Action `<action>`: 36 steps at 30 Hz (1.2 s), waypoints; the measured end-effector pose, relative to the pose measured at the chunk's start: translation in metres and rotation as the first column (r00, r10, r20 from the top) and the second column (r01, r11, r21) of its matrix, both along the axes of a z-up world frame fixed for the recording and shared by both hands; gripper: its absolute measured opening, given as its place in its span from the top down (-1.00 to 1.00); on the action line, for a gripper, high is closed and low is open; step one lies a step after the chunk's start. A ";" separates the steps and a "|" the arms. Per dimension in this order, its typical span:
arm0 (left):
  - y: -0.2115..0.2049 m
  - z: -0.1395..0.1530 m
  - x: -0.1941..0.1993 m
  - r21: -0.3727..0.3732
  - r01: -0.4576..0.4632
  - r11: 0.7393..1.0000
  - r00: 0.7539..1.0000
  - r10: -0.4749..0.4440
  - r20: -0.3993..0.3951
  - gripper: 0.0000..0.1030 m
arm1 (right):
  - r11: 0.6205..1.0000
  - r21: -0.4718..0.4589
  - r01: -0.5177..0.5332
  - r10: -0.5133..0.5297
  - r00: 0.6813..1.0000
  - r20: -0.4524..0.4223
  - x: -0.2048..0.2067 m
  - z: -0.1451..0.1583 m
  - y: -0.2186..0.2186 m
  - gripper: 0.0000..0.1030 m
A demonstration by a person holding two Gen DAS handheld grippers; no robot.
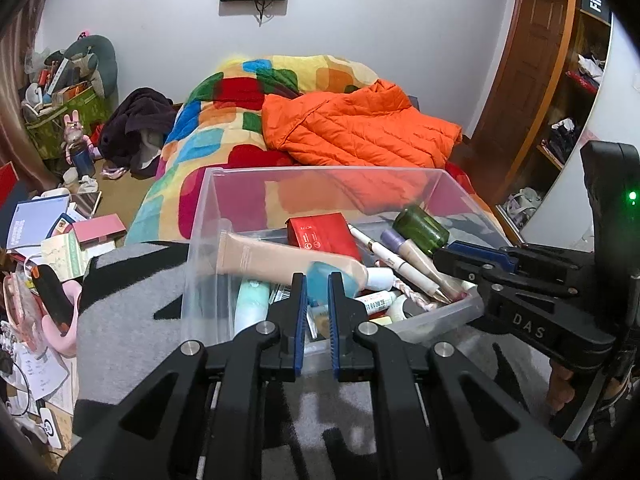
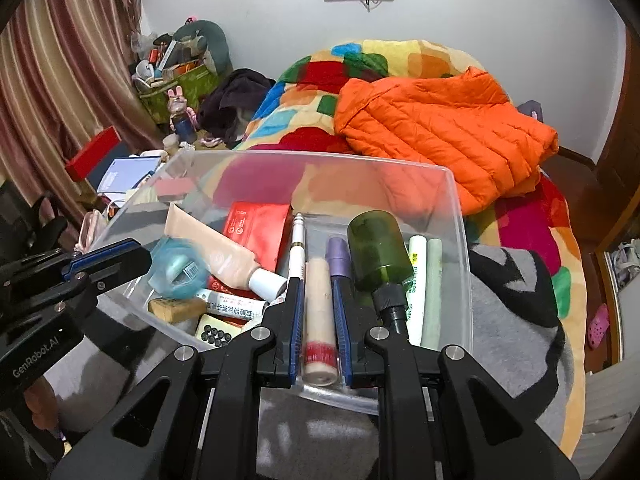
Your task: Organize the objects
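Note:
A clear plastic bin (image 1: pixel 208 216) (image 2: pixel 456 216) sits on a grey and black blanket and holds several cosmetics. My left gripper (image 1: pixel 317 280) is shut on a round teal object (image 1: pixel 320 278), held over the bin's near side; it also shows in the right wrist view (image 2: pixel 176 266). My right gripper (image 2: pixel 318 284) is shut on a beige tube with a purple cap (image 2: pixel 320 320) and holds it low in the bin. A green bottle (image 2: pixel 378 252) (image 1: pixel 420 228), a red box (image 2: pixel 256 228) (image 1: pixel 322 232) and a beige tube (image 1: pixel 280 256) lie inside.
A bed behind the bin carries a patchwork blanket (image 1: pixel 224 120) and an orange jacket (image 1: pixel 352 124). Books and boxes (image 1: pixel 60 232) clutter the left. A wooden shelf unit (image 1: pixel 560 80) stands at the right.

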State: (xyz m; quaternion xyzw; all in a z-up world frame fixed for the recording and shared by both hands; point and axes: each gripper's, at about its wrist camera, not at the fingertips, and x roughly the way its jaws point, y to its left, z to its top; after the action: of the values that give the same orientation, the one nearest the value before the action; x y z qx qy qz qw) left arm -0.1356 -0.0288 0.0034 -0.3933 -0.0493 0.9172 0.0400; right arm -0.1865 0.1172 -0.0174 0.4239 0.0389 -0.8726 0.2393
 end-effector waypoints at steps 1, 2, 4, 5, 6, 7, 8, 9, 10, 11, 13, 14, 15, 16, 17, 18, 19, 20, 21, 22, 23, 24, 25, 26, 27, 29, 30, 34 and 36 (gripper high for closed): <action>0.000 0.001 0.001 -0.002 0.001 1.000 1.000 -0.001 -0.002 0.85 | 1.000 -0.006 -0.001 0.001 1.000 0.003 0.000 0.001 0.001 0.72; 0.001 0.002 0.002 -0.004 0.003 1.000 1.000 -0.003 -0.003 0.84 | 1.000 -0.017 0.000 0.000 1.000 0.006 0.001 0.005 0.003 0.72; 0.001 0.005 0.005 -0.006 0.006 1.000 1.000 -0.006 -0.009 0.83 | 1.000 -0.027 0.000 0.000 1.000 0.002 0.003 0.009 0.006 0.71; 0.002 0.007 0.007 -0.007 0.007 1.000 1.000 -0.007 -0.014 0.82 | 0.999 -0.034 -0.002 0.002 1.000 -0.003 0.005 0.013 0.007 0.70; 0.002 0.010 0.008 -0.008 0.008 1.000 1.000 -0.008 -0.018 0.82 | 0.999 -0.042 -0.005 0.004 1.000 -0.010 0.008 0.018 0.009 0.70; 0.003 0.013 0.012 -0.010 0.009 1.000 1.000 -0.010 -0.026 0.80 | 0.999 -0.046 -0.007 0.006 1.000 -0.014 0.010 0.020 0.009 0.69; 0.003 0.014 0.013 -0.010 0.010 1.000 0.999 -0.010 -0.031 0.77 | 0.999 -0.053 -0.010 0.008 1.000 -0.022 0.013 0.024 0.011 0.69; 0.003 0.018 0.018 -0.009 0.013 1.000 0.999 -0.013 -0.041 0.75 | 0.998 -0.058 -0.012 0.011 1.000 -0.028 0.016 0.028 0.012 0.69; 0.003 0.020 0.020 -0.008 0.015 1.000 0.999 -0.016 -0.048 0.69 | 0.998 -0.063 -0.016 0.014 0.999 -0.037 0.019 0.032 0.013 0.69; 0.003 0.023 0.026 -0.007 0.020 1.000 0.998 -0.020 -0.063 0.61 | 0.997 -0.069 -0.022 0.019 0.999 -0.046 0.024 0.036 0.015 0.68; 0.003 0.027 0.031 -0.015 0.021 1.000 0.997 -0.022 -0.079 0.51 | 0.996 -0.077 -0.034 0.029 0.997 -0.066 0.033 0.042 0.017 0.63; 0.004 0.028 0.036 -0.023 0.019 1.000 0.996 -0.021 -0.088 0.44 | 0.996 -0.076 -0.035 0.029 0.996 -0.082 0.038 0.046 0.018 0.57; 0.005 0.029 0.040 -0.028 0.020 0.999 0.995 -0.022 -0.092 0.41 | 0.997 -0.075 -0.035 0.028 0.995 -0.094 0.043 0.048 0.019 0.50; 0.005 0.029 0.044 -0.028 0.022 0.999 0.995 -0.025 -0.095 0.31 | 0.997 -0.076 -0.035 0.027 0.994 -0.106 0.048 0.050 0.021 0.46; 0.005 0.029 0.050 -0.024 0.025 0.999 0.995 -0.027 -0.101 0.19 | 0.996 -0.081 -0.036 0.026 0.992 -0.121 0.055 0.053 0.023 0.37; 0.004 0.030 0.054 -0.021 0.025 0.999 0.994 -0.027 -0.107 0.13 | 0.996 -0.083 -0.036 0.025 0.991 -0.128 0.059 0.054 0.024 0.27; 0.004 0.031 0.057 -0.021 0.024 1.000 0.993 -0.026 -0.112 0.03 | 0.996 -0.084 -0.035 0.023 0.990 -0.139 0.064 0.056 0.026 0.22; 0.005 0.032 0.062 -0.022 0.022 1.000 0.992 -0.025 -0.122 -0.07 | 0.996 -0.085 -0.032 0.019 0.988 -0.154 0.070 0.058 0.028 0.12; 0.005 0.033 0.068 -0.027 0.019 0.999 0.991 -0.023 -0.134 -0.12 | 0.996 -0.086 -0.031 0.016 0.987 -0.162 0.073 0.059 0.029 0.02; 0.005 0.034 0.070 -0.029 0.018 0.999 0.990 -0.022 -0.140 -0.21 | 0.996 -0.088 -0.029 0.013 0.984 -0.176 0.079 0.061 0.031 -0.02; 0.006 0.036 0.075 -0.030 0.017 0.999 0.988 -0.022 -0.150 -0.32 | 0.996 -0.088 -0.028 0.011 0.983 -0.184 0.083 0.061 0.032 -0.12; 0.006 0.036 0.079 -0.030 0.016 0.999 0.988 -0.020 -0.155 -0.36 | 0.996 -0.088 -0.026 0.009 0.982 -0.189 0.085 0.062 0.033 -0.22; 0.006 0.037 0.082 -0.028 0.014 1.000 0.987 -0.019 -0.159 -0.46 | 0.996 -0.087 -0.024 0.006 0.980 -0.197 0.090 0.062 0.034 -0.25; 0.006 0.038 0.085 -0.023 0.013 1.000 0.986 -0.017 -0.164 -0.54 | 0.996 -0.085 -0.023 0.005 0.979 -0.203 0.094 0.061 0.034 -0.29; 0.006 0.038 0.088 -0.018 0.013 1.000 0.986 -0.016 -0.169 -0.59 | 0.996 -0.083 -0.024 0.006 0.979 -0.205 0.097 0.061 0.035 -0.33; 0.007 0.038 0.093 -0.015 0.008 1.000 0.984 -0.010 -0.175 -0.70 | 0.997 -0.079 -0.020 0.003 0.978 -0.209 0.103 0.059 0.036 -0.37; 0.007 0.037 0.096 -0.014 0.004 1.000 0.984 -0.007 -0.177 -0.70 | 0.997 -0.079 -0.018 0.001 0.978 -0.209 0.105 0.058 0.036 -0.38; 0.009 0.030 0.102 -0.011 0.005 1.000 0.987 -0.007 -0.160 -0.70 | 0.996 -0.092 -0.012 -0.006 0.982 -0.190 0.113 0.051 0.040 -0.39; 0.011 0.026 0.103 -0.007 0.001 1.000 0.989 -0.002 -0.146 -0.70 | 0.995 -0.096 -0.008 -0.009 0.983 -0.181 0.116 0.048 0.042 -0.39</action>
State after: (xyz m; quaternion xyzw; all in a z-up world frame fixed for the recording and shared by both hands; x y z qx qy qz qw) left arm -0.0322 -0.0178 0.0295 -0.3253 -0.0428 0.9437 0.0426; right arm -0.0707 0.1588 0.0309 0.3309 0.0184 -0.9085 0.2547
